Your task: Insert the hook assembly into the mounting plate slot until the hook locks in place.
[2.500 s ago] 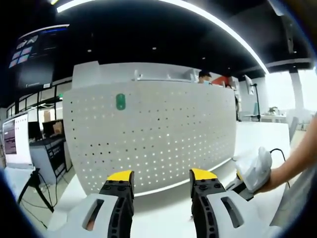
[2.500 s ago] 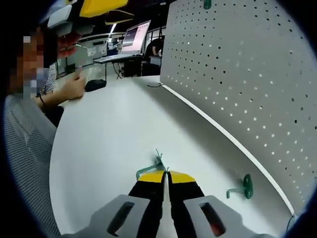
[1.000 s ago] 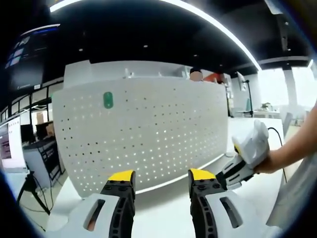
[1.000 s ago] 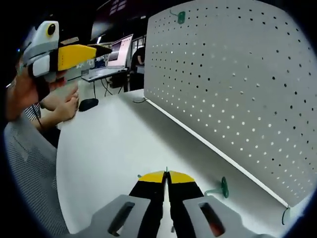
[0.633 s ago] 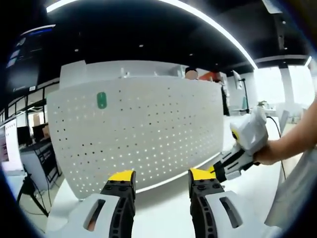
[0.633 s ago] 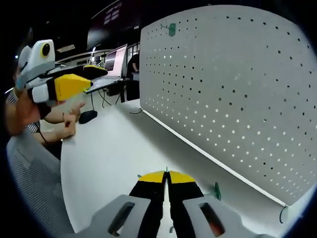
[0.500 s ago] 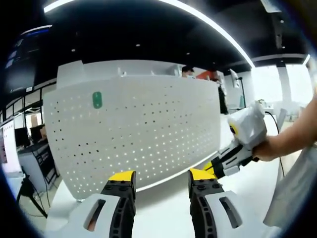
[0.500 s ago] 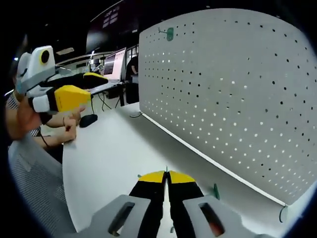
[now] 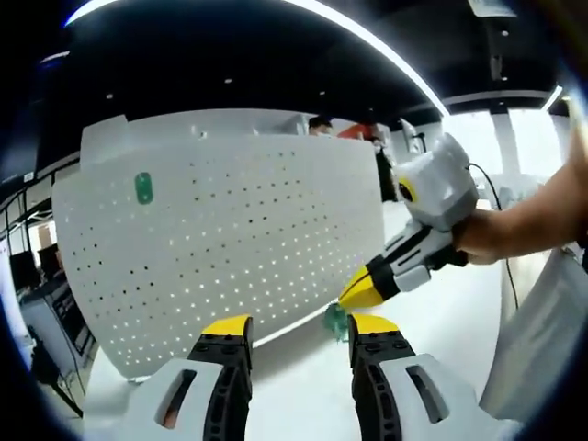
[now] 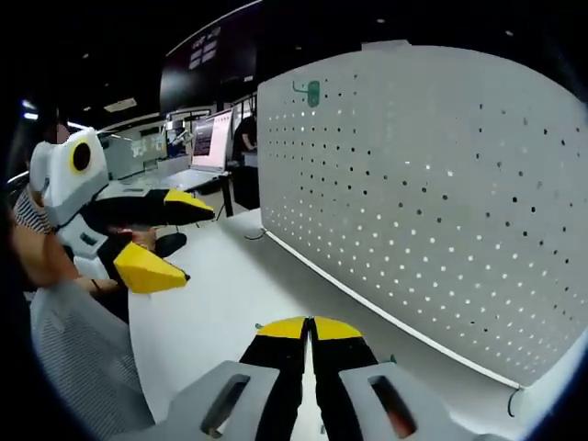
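While the left gripper [image 9: 299, 328] rose from the bottom of the left gripper view with its yellow-tipped fingers [image 9: 225, 327] apart and nothing between them, the right gripper [image 9: 363, 289] came in from the right of that frame, held in a person's hand [image 9: 487, 241]. Its yellow tips pointed down and to the left, pressed together, ending just above the left gripper's right-hand finger. A small green hook [image 9: 335, 318] showed right below those tips, low in the centre of the frame and beside the left gripper's right-hand finger; whether the tips actually clamped it could not be told from there.

Behind both stood the white pegboard [image 9: 230, 248], upright on the white surface [image 9: 441, 331] and filling the middle of the frame. Another green hook [image 9: 143, 187] hung on the board at its upper left.

In the right gripper view, the right gripper [image 10: 310, 327] rose from the bottom centre with its fingers [image 10: 285, 328] closed against each other, leaving only a thin seam. A sliver of green [image 10: 393, 360] peeked out just right of the fingers, low in the frame, too small to read. The pegboard [image 10: 432, 202] ran across the right half of the frame, with the mounted hook [image 10: 310, 90] near its upper left corner, well apart from the fingers. At the left of the frame the left gripper [image 10: 165, 234] appeared with its fingers spread wide, over the surface [image 10: 230, 303].
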The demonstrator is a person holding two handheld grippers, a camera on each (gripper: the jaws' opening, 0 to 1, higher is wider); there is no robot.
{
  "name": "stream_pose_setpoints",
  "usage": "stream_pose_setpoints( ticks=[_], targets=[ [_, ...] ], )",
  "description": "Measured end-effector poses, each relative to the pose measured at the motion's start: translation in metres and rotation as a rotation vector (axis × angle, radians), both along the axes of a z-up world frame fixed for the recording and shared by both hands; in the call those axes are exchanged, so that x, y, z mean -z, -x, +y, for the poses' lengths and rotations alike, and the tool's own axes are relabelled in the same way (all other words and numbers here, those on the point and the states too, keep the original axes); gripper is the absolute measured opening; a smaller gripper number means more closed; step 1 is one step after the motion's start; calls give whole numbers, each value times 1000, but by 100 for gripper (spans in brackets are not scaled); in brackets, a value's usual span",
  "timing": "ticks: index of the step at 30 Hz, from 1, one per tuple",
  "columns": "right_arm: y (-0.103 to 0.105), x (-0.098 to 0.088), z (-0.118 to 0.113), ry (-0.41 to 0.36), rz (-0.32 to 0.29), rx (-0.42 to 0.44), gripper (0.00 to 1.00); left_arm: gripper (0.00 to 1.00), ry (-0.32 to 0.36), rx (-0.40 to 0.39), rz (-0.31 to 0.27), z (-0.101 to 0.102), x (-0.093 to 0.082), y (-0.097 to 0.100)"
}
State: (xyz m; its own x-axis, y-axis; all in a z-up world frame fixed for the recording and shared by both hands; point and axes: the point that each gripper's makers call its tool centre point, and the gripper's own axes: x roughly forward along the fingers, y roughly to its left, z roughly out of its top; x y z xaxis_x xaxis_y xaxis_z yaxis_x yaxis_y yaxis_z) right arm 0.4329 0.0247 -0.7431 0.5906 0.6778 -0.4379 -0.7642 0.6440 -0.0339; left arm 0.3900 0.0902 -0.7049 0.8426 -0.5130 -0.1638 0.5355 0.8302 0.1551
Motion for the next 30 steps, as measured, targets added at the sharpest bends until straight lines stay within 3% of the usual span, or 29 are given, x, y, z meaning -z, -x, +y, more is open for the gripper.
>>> stream_pose_setpoints(
  ticks=[8, 16, 22, 30],
  targets=[
    [7, -27, 5, -29, -15, 0, 0, 41, -40, 48, -34, -13, -3, 6],
    [15, -41, 12, -37, -24, -19, 0, 38, -68, 76, -52, -19, -3, 9],
    [24, -41, 17, -50, 15, -35, 0, 29, -126, 108, -99, -26, -3, 12],
    [32, -42, 20, -55, 64, -51, 0, 22, -181, 138, -105, -31, 3, 13]
  ],
)
